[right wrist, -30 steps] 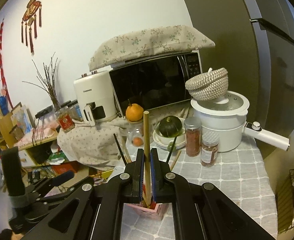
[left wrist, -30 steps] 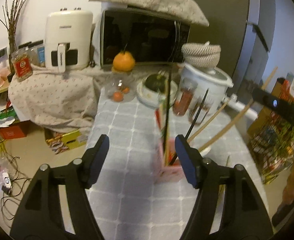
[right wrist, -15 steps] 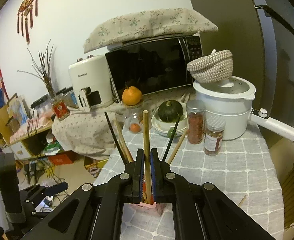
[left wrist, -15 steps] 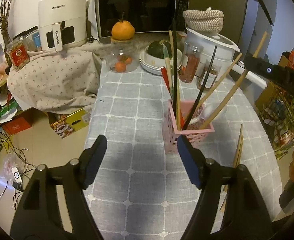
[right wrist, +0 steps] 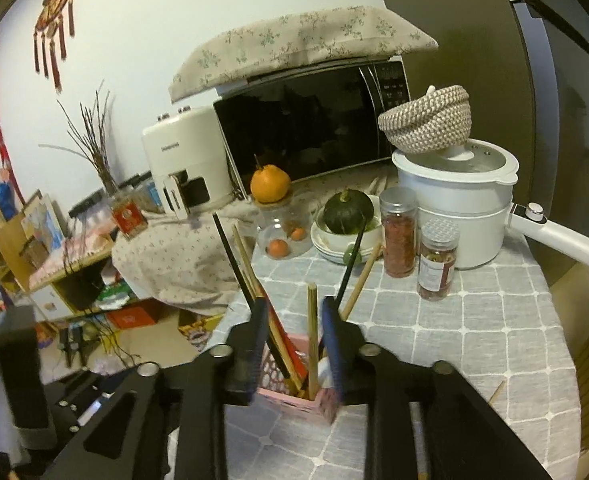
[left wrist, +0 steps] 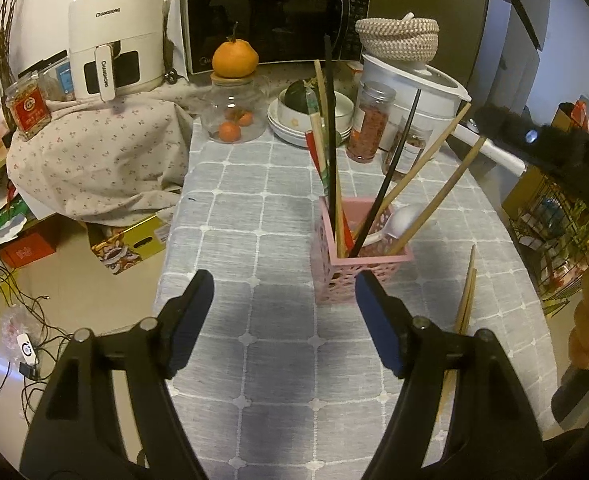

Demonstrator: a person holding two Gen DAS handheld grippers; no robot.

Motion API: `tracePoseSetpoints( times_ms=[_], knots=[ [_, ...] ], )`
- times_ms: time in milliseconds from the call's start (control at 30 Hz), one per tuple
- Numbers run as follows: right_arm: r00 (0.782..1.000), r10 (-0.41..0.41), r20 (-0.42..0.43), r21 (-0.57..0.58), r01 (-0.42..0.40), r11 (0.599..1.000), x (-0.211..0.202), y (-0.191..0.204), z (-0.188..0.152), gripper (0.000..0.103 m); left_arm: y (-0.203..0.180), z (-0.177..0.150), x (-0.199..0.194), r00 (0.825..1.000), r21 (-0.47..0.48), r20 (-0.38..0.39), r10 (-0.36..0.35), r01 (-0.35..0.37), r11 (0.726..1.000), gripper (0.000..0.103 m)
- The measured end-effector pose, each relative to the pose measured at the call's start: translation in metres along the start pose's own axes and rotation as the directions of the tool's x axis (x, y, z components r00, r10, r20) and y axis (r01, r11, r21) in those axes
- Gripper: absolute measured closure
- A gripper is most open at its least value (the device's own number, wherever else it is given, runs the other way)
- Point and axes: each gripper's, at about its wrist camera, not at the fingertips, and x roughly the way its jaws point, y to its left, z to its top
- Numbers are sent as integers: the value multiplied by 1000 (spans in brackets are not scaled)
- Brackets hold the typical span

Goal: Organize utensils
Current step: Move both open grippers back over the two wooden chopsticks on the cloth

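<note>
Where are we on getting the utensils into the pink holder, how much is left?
Mostly done: the pink holder already holds black and wooden chopsticks plus a white spoon. In hand: nothing; the right gripper stands open around a wooden chopstick standing in the holder, and the left gripper is open and empty. Left: the wooden chopsticks on the tablecloth beside the holder.

Dim, warm indoor light fills both views, with colours slightly muted and grainy. Fisheye curvature bends everything toward the dark circular rim, so the fridge [right wrist: 566, 92] beyond the right gripper [right wrist: 294, 332] bows inward. That gripper's fingertips are smeared by motion blur (the far counter stays fairly sharp). Just ahead of the left gripper [left wrist: 282, 312], a soft broad shadow darkens the grey tablecloth [left wrist: 278, 380]. The microwave [left wrist: 270, 16] door reads as a black, faintly reflective panel.
</note>
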Motion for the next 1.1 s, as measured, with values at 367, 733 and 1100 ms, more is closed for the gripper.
tracePoseSetpoints(
  times_ms=[367,733,1100],
  knots=[
    [995,-31,92,79,24,997,-58,-35,13,28,-11,-6,-2,1000,1,-2,-17,17,1000,19],
    [980,-195,-46,88,198,976,-64,-96,-25,18,-45,-23,7,997,80,-53,-47,51,995,14],
    [899,-307,-312,-23,316,948,-24,-129,-89,17,-76,-37,32,989,146,-134,-58,77,986,13]
  ],
)
